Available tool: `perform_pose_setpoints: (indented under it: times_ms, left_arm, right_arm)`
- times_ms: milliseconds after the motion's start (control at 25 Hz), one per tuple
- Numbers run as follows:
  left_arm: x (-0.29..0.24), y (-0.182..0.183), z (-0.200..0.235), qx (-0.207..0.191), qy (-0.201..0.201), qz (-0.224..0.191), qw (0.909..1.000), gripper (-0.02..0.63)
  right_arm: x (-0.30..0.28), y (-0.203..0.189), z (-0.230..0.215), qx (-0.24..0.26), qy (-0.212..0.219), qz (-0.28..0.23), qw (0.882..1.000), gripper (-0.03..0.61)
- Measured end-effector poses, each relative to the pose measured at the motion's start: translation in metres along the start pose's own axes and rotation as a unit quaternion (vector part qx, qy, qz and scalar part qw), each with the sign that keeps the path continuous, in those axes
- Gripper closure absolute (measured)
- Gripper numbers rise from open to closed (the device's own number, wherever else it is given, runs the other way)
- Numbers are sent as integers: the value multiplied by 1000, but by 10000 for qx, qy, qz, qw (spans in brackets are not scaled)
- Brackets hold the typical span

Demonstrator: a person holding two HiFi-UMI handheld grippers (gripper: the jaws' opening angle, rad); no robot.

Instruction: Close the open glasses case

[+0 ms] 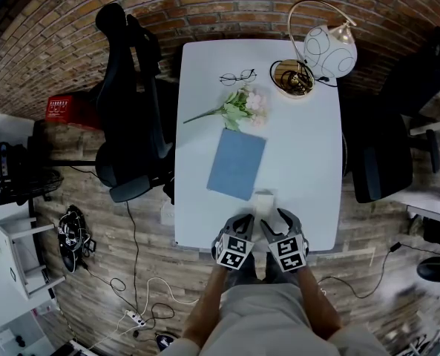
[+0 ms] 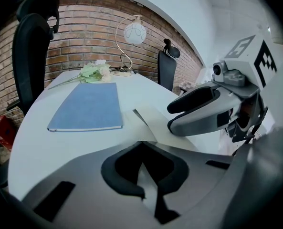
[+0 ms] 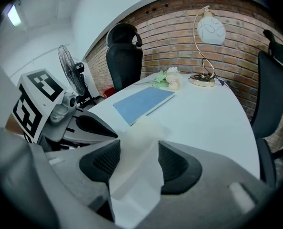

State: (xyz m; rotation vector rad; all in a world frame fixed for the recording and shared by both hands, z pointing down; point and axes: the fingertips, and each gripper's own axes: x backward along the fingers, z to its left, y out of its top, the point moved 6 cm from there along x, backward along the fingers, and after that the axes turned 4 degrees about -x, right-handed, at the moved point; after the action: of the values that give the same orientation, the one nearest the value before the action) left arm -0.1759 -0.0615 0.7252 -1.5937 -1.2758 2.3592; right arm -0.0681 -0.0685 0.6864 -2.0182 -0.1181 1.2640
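Head view, lower centre: shows white, thin, folding glasses case (image 1: 263, 199) at lower edge of white table (image 1: 309, 162). Clamps its flap in right gripper (image 3: 139, 162); pinches thin edge in left gripper (image 2: 147, 176). Likely light, pliable: hold flap edges, press gently.

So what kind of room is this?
Probably an office or study. There's a white desk with a curly desk lamp on it, black office chairs on both sides, and a brick wall behind.
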Motion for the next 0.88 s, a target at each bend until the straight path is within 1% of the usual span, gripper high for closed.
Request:
perform_pose_setpoints:
  times_ms: [880]
  left_arm:
    - [0, -5, 3, -67, -24, 74, 9999, 611]
  right_arm:
    - [-8, -3, 5, -12, -49, -14, 10000, 325]
